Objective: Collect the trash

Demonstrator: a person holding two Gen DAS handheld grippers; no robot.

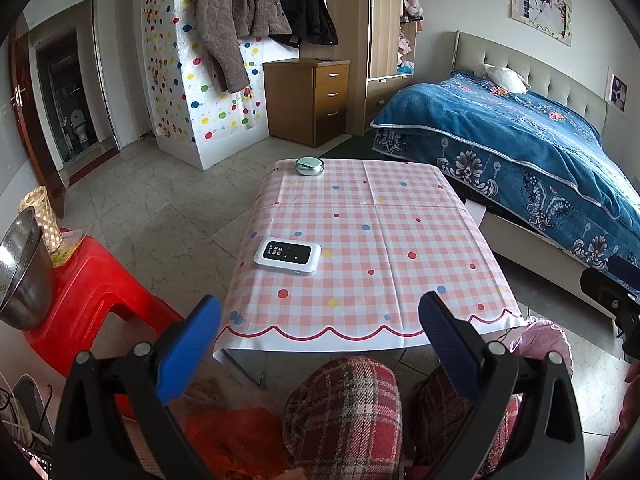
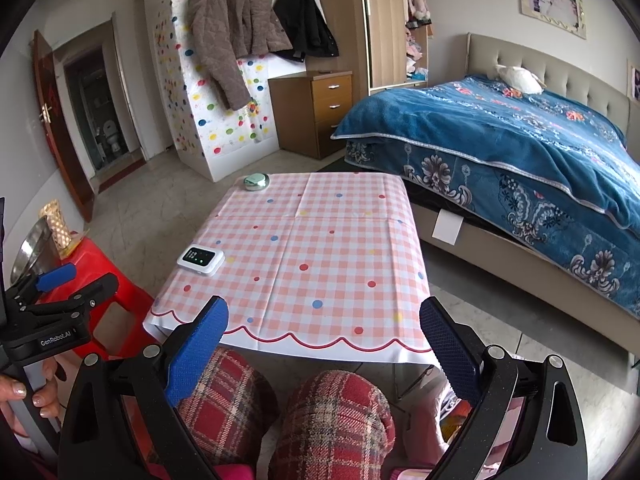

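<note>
My left gripper (image 1: 320,344) hangs wide open with nothing between its blue pads (image 1: 188,348), above my plaid knees (image 1: 344,412). My right gripper (image 2: 324,344) is just as wide open and just as empty, also over the knees. From the right camera I can see the left gripper out to the side, gripped by my hand (image 2: 24,396).

Beside my right knee sits a pink bag (image 1: 540,340), on the floor at the table's near right corner. I see no loose trash on the table (image 1: 400,240). Something orange (image 1: 236,436) lies low by my left knee; I cannot tell what it is.

On the checked cloth, toward its left edge, lies a small white device (image 1: 287,256) with a dark screen. At the far left corner rests a round green case (image 1: 309,166). A red stool (image 1: 96,288) stands left of the table, carrying a steel bowl (image 1: 20,272). A bed (image 1: 520,140) runs along the right, a wooden cabinet (image 1: 308,100) beyond.
</note>
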